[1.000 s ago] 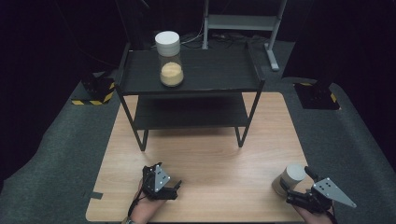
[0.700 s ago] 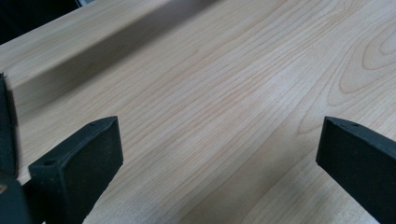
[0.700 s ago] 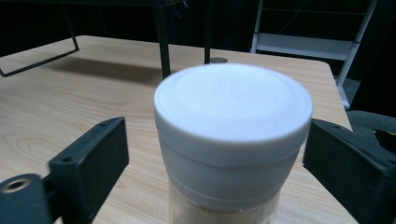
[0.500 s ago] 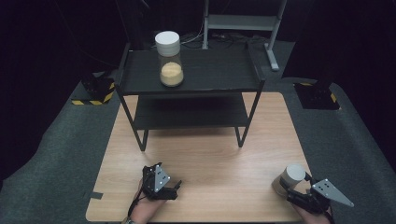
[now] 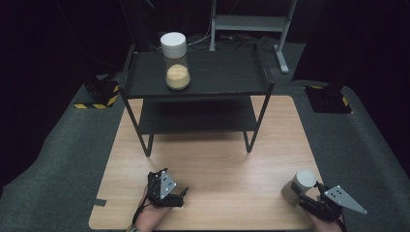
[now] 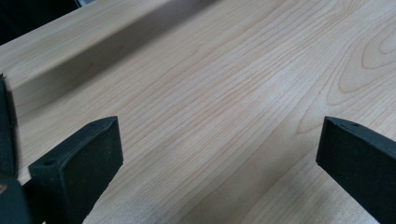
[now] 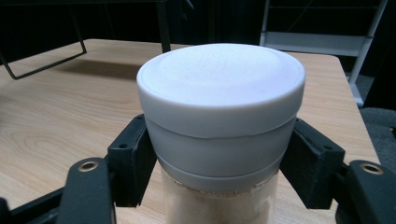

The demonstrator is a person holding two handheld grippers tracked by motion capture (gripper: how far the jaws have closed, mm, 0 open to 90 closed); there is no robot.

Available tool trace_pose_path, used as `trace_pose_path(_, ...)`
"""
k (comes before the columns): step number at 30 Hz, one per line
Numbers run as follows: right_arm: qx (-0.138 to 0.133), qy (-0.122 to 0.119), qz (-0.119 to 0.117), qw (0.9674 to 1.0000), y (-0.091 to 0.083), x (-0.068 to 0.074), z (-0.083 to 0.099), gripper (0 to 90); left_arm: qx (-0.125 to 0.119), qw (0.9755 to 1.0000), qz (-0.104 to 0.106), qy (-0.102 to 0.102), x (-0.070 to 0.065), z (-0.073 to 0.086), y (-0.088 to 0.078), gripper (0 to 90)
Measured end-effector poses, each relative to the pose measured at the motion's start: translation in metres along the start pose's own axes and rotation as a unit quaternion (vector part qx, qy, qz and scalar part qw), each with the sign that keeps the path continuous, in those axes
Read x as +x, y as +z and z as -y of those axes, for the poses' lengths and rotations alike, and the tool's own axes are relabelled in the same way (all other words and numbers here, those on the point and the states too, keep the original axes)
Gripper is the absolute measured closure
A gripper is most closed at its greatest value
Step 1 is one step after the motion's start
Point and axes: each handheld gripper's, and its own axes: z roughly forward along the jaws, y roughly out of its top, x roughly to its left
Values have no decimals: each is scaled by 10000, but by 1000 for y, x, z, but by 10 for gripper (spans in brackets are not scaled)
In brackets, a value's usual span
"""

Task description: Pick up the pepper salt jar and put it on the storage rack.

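Note:
A jar (image 5: 300, 185) with a white lid and pale powder inside stands on the wooden table (image 5: 217, 159) near its front right corner. My right gripper (image 5: 300, 194) has just been closing and is now shut on that jar. In the right gripper view its pads press both sides of the jar (image 7: 219, 116) just under the lid. At the front left, my left gripper (image 5: 181, 195) rests low over the table, held by a hand. Its jaws stand wide apart in the left gripper view, with bare wood between them (image 6: 219, 154).
A black two-tier shelf (image 5: 217, 72) stands at the table's far side. A second white-lidded jar (image 5: 175, 60) of powder is on its top tier, toward the left. Grey carpet surrounds the table, and a metal frame (image 5: 251, 21) stands behind.
The right gripper's jaws have closed in around the jar and now grip it below the lid. The left gripper has stayed put.

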Motion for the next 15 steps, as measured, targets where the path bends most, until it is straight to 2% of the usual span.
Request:
trace_pose_path(3,8,-55,8,10000,0,1,-1,339,-2,10000,3,1,0,0,0,7)
trace_pose_path(8,43,36,44,10000,1,2,-5,342,-10,10000,15,-7,1,0,0,8)
trace_pose_path(15,-173,-100,-44,9998,-2,11,-14,342,-5,10000,40,-2,2,0,0,7)
